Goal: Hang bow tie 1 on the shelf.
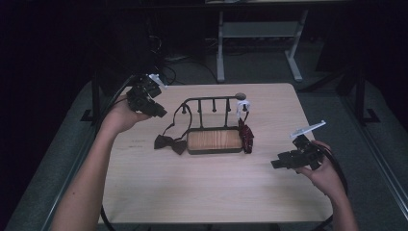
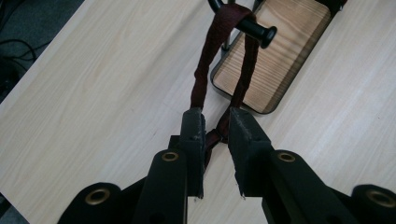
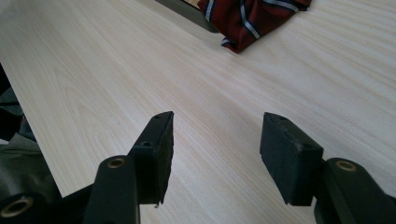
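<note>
A black metal rack on a wooden base stands mid-table. A dark bow tie lies left of the base, its strap looped over the rack's left peg. A red striped tie hangs at the rack's right end under a white tag; its folds touch the table. My left gripper hovers at the upper left, open, and in the left gripper view the strap's two sides run down to its jaw tips. My right gripper is open over bare tabletop.
The table's front half is bare wood. Beyond its far edge stands a white desk frame with cables on the floor. Dark cloth lies past the table edge in the right gripper view.
</note>
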`<control>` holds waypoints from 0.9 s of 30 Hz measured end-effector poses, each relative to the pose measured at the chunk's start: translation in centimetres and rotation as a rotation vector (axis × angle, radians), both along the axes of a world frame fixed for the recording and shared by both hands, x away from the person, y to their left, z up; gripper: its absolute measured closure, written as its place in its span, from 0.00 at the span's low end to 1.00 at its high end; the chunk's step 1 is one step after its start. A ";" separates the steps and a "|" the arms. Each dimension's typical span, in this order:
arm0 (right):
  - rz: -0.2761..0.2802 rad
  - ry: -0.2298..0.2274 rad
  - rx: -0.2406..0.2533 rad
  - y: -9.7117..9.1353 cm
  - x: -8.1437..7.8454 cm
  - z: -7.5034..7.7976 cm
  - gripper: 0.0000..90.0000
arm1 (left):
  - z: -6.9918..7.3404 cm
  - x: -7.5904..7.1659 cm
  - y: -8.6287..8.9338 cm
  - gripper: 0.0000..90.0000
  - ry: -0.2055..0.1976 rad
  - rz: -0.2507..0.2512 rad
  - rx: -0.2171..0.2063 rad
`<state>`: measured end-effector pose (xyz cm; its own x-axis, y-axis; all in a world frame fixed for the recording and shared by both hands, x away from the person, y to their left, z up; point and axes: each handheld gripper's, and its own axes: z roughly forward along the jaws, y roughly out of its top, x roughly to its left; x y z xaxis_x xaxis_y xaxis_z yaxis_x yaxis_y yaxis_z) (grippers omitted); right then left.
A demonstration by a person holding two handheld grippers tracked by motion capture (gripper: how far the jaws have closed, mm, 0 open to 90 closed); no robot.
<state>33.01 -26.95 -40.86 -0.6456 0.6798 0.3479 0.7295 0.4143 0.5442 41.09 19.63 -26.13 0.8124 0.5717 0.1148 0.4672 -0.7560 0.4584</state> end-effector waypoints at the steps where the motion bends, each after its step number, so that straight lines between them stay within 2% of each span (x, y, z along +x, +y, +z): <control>1: 0.000 -0.001 0.000 0.0 0.0 0.0 0.49 | -0.1 -0.1 0.1 0.84 -0.001 0.001 -0.011; 27: -0.005 0.003 -0.005 -0.1 0.0 -0.1 0.49 | -2.6 -1.8 1.4 0.77 0.017 -0.008 -0.016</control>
<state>32.98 -27.03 -40.95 -0.6416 0.6845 0.3463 0.7328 0.4135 0.5404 39.32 21.03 -28.68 0.8187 0.5668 0.0916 0.4691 -0.7524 0.4624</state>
